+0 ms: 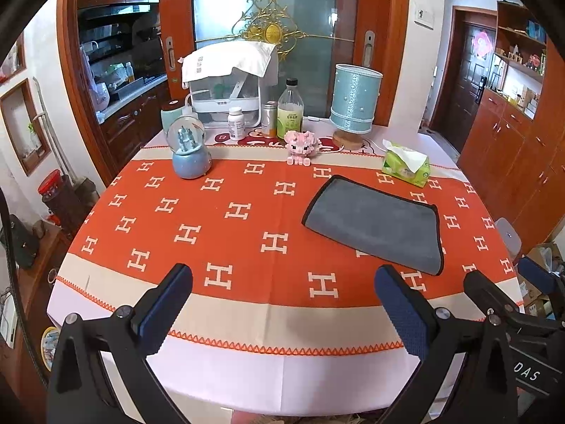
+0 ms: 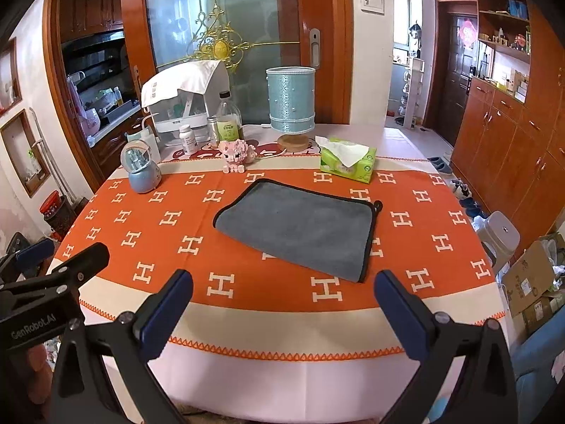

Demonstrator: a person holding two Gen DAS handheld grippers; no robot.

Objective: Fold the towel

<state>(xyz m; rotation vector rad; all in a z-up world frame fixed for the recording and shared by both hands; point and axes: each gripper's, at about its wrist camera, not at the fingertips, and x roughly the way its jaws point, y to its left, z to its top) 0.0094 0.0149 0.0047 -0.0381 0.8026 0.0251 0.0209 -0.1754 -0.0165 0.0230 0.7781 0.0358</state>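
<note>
A grey towel with black trim (image 1: 374, 224) lies flat on the orange patterned tablecloth, folded over with its fold toward the left; it also shows in the right wrist view (image 2: 300, 228). My left gripper (image 1: 282, 282) is open and empty, held above the table's near edge, left of the towel. My right gripper (image 2: 282, 286) is open and empty, held above the near edge just in front of the towel. The right gripper shows at the right edge of the left wrist view (image 1: 508, 279), the left gripper at the left edge of the right wrist view (image 2: 63, 258).
At the back of the table (image 1: 197, 212) stand a snow globe (image 1: 189, 150), a pink toy pig (image 1: 300, 145), bottles (image 1: 290, 109), a teal lamp (image 1: 355, 102), a green tissue pack (image 1: 406, 164) and a white covered rack (image 1: 229, 81). A stool (image 2: 499, 235) and boxes (image 2: 529, 279) stand at the right.
</note>
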